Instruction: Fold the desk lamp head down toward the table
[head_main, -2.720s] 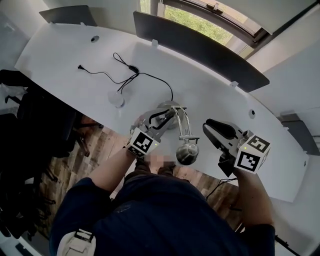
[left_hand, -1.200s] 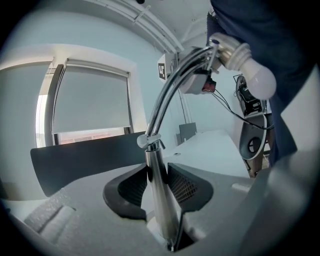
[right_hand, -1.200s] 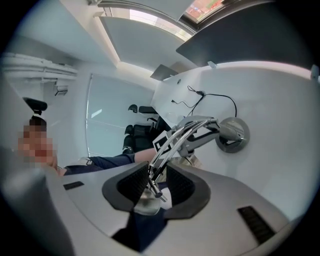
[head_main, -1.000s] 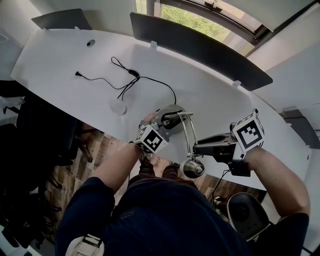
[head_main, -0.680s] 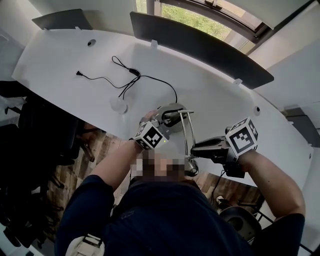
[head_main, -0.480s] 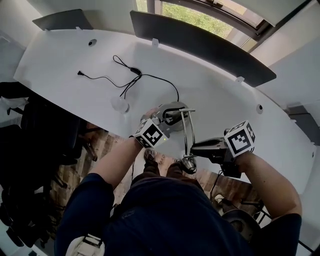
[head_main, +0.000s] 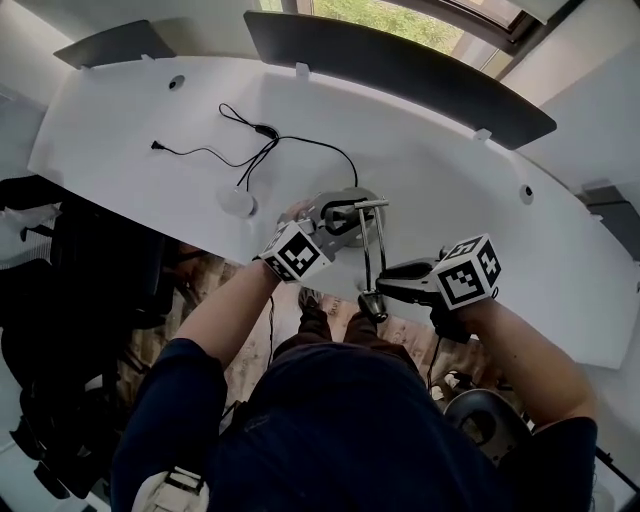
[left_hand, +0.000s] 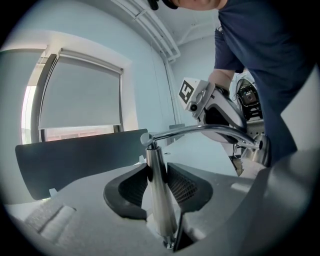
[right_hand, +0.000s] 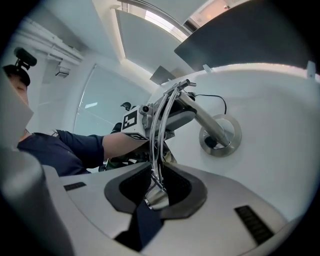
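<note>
- Your right gripper (head_main: 388, 284) has just been closing its jaws, and they now clamp the lamp head (head_main: 371, 304) at the near edge of the table (head_main: 480, 190).
- Your left gripper (head_main: 333, 220) is pinched on the lamp post (left_hand: 158, 190).
- Beyond, the lamp base (head_main: 352, 198) rests on the table.

White bench (head_main: 450, 170); shiny silver lamp (right_hand: 205, 120); thin black cable (head_main: 300, 143). Dark grey divider panel (head_main: 400, 70) behind. Navy shirt (head_main: 340, 420), brown wood-plank floor (head_main: 250, 350), black chair (head_main: 90, 280).
</note>
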